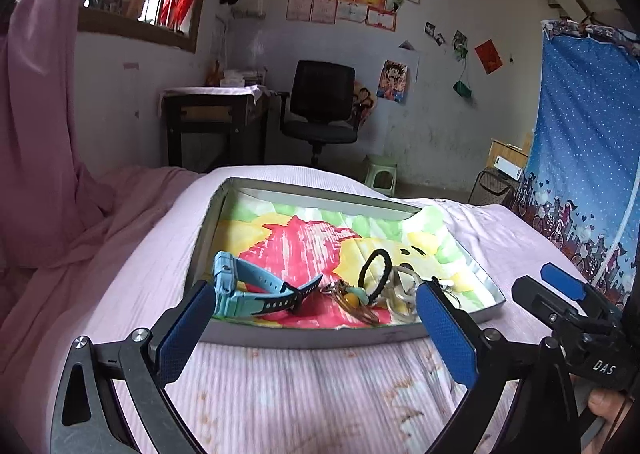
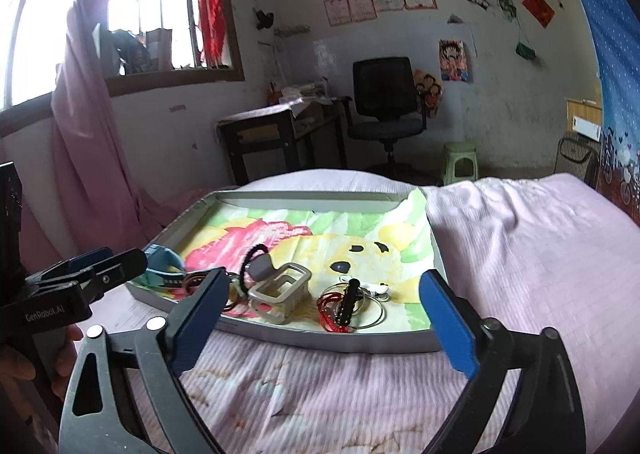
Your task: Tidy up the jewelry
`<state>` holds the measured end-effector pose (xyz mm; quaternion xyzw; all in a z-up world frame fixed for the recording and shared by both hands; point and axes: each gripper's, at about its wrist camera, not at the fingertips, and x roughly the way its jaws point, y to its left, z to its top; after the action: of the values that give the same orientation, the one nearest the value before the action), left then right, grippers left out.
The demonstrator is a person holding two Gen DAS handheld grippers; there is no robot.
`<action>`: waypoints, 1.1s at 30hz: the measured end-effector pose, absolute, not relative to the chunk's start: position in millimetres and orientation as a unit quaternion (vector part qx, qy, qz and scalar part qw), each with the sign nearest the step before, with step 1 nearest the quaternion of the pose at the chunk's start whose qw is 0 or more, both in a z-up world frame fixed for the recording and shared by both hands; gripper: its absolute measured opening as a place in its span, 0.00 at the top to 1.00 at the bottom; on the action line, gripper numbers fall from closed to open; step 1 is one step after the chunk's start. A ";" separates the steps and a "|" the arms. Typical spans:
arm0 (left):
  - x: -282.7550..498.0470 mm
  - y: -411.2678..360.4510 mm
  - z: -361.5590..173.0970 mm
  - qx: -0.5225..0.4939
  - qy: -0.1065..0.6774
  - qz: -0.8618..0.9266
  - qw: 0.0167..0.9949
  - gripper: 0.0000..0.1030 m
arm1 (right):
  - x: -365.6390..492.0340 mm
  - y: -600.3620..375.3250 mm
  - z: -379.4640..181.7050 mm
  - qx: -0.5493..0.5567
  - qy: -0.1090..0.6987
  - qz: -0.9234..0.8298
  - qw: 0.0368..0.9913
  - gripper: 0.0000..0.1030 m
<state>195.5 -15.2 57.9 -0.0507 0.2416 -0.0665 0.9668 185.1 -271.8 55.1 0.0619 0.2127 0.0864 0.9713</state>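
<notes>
On the pink bedspread (image 2: 520, 238) sits a shallow grey tray (image 1: 304, 338) lined with a bright painted paper, and the jewelry is all heaped along its near edge. Leftmost lies the light blue watch (image 1: 244, 286), then a black hair loop (image 1: 376, 274) over a tangle of key rings, a grey watch case (image 2: 282, 288), and a red coiled cord (image 2: 330, 308) with wire hoops. The left gripper (image 1: 316, 318) hangs just short of the tray, jaws spread wide and empty; the right gripper (image 2: 324, 314) likewise, gaping over the near rim. I'd take the watch first, since it lies apart, and pinch the strap low; the tangle wants one piece lifted slowly. Beyond the bed: a pink curtain (image 2: 80, 134), a window, a dark desk (image 2: 272, 142), an office chair (image 2: 384, 102), papers on the wall, a blue hanging cloth (image 1: 584, 158).
</notes>
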 end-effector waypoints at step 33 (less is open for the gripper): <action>70.6 4.5 37.5 -0.055 0.206 -0.055 0.975 0.01 | 74.4 -265.7 45.3 0.057 0.198 0.093 0.974 0.01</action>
<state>70.6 4.5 37.5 -0.0554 0.2061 -0.0548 0.9754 74.4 -265.7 45.3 0.0575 0.1981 0.0934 0.9740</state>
